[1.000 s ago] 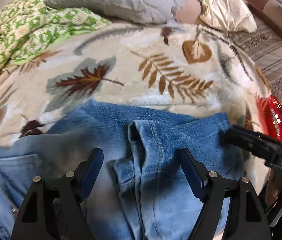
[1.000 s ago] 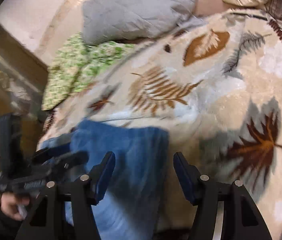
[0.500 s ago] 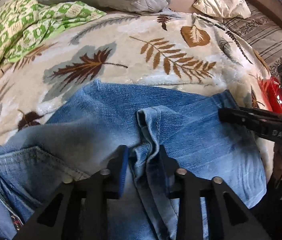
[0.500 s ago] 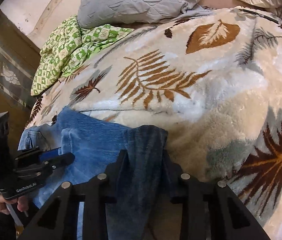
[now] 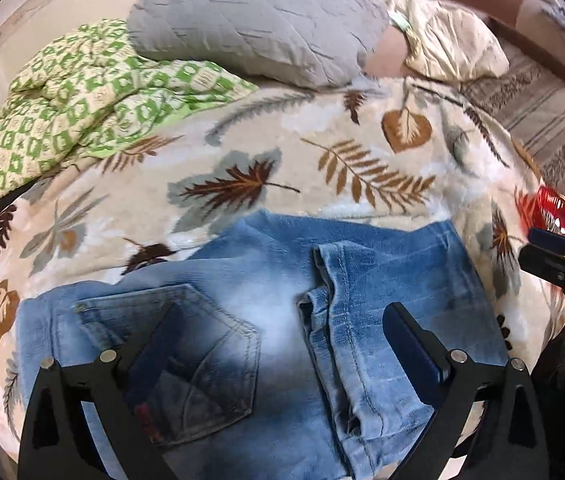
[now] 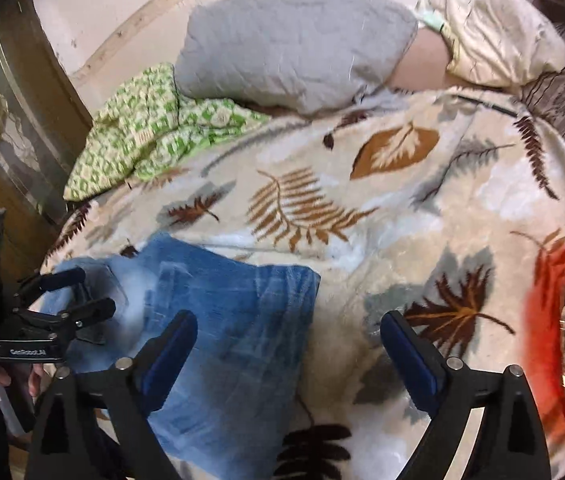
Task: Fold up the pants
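one folded, faded denim pants (image 5: 282,320) on plush leaf-print blanket (image 5: 322,168)

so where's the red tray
In the right wrist view the red tray sits at the far right edge on the leaf blanket, right of the jeans.

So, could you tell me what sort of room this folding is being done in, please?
Most likely a bedroom: the jeans lie on a leaf-print blanket spread over a bed, with a grey quilted pillow and a crumpled green patterned cover at its far end.
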A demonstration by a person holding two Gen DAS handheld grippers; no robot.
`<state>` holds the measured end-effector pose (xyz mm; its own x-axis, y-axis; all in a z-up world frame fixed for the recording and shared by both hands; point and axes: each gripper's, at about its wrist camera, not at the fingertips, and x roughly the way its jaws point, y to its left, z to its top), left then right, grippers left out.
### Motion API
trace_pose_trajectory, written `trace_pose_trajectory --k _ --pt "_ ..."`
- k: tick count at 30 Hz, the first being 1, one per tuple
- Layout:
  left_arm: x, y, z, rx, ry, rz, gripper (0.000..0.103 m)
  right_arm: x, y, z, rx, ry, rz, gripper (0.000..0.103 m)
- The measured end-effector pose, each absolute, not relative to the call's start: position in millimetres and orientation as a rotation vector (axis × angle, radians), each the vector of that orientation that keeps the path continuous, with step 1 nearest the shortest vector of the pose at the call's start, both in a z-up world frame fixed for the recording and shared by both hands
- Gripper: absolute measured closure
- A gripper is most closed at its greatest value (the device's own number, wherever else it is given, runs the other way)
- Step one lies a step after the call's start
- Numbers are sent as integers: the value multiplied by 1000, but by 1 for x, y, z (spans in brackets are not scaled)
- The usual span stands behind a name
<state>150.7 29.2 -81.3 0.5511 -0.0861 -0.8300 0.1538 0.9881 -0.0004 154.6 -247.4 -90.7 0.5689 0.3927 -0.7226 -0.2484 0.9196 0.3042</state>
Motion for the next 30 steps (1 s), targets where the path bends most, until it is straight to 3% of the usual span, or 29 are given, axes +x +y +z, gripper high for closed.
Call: trace_pose_trajectory --k 3,16,30 --pt "146 36 -74 64 967 -133 3 147 -249 -77 169 873 372 0" --pt "87 115 -53 20 931 -11 3 100 -220 -52 99 838 448 0" --pt "37 264 -59 -136 963 159 3 40 -48 -39 -252 712 736 0"
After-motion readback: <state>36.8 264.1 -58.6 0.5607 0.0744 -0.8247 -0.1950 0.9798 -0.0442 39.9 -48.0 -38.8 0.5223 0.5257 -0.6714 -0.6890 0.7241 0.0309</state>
